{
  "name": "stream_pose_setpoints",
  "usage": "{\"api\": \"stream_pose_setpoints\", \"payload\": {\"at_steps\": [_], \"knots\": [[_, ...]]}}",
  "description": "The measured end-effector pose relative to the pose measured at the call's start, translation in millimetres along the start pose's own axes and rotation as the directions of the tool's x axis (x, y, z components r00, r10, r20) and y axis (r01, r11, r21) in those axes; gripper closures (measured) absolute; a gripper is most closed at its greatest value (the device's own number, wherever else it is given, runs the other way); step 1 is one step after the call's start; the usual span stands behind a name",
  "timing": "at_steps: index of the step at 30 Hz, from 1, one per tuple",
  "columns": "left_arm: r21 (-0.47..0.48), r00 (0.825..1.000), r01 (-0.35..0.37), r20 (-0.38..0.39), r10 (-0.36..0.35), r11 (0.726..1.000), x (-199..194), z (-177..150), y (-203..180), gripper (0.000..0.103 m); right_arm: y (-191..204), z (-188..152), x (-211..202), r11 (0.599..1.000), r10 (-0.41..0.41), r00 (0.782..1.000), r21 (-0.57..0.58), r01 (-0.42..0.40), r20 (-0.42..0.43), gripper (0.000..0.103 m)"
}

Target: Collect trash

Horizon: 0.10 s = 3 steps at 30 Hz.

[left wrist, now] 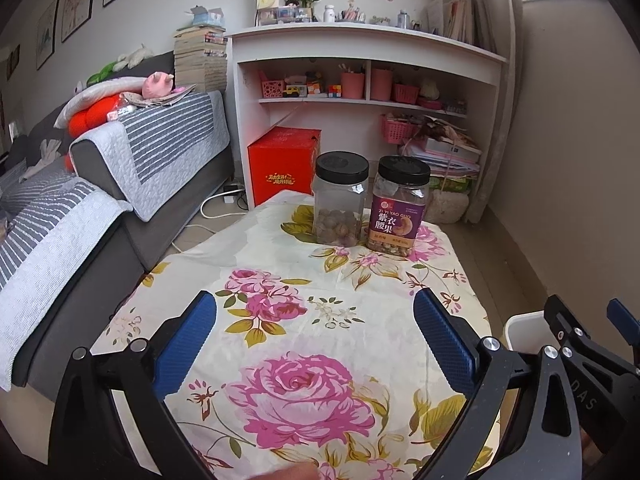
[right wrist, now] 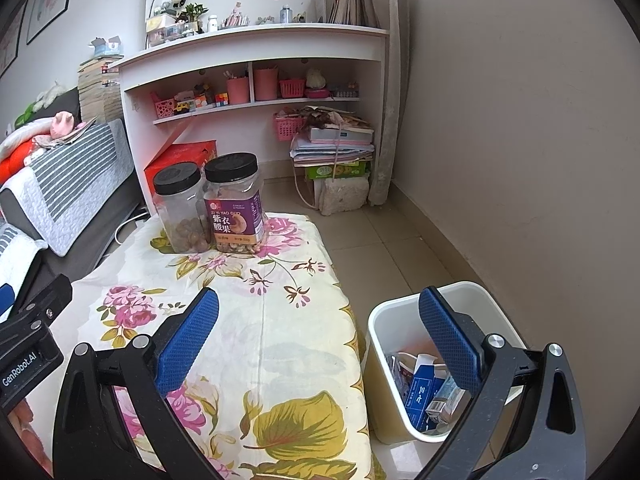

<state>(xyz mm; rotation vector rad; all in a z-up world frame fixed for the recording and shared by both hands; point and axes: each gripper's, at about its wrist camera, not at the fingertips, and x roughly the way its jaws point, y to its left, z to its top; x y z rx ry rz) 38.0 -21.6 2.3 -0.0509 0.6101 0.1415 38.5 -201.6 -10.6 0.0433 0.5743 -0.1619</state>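
We hold the left gripper [left wrist: 314,344] and right gripper [right wrist: 318,340] wide apart and empty, the bin [right wrist: 384,320] of trash [right wrist: 420,388] lower right of the worktop [right wrist: 280,320].

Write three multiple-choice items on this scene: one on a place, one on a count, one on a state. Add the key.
1. Where is the bin?
A. on the table
B. on the floor beside the table
C. on the sofa

2. How many jars stand on the flowered cloth?
A. one
B. two
C. four

3. The right gripper is:
A. open, holding nothing
B. shut on a jar
C. shut on a box

Key: B, it stands on tiles at the table's edge; B, a clear jar and a labelled jar; A, its fingers are spread apart.
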Motion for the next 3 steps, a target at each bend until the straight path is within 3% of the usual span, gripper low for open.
{"api": "stream_pose_setpoints", "payload": {"at_steps": [3], "knots": [[0.002, 1.0, -0.009, -0.003, 0.009, 1.0, 0.6, -0.5, -1.1, 0.007, -0.1, 1.1, -1.3, 1.0, -0.004, 1.0, -0.005, 0.004, 0.008, 0.007]]}}
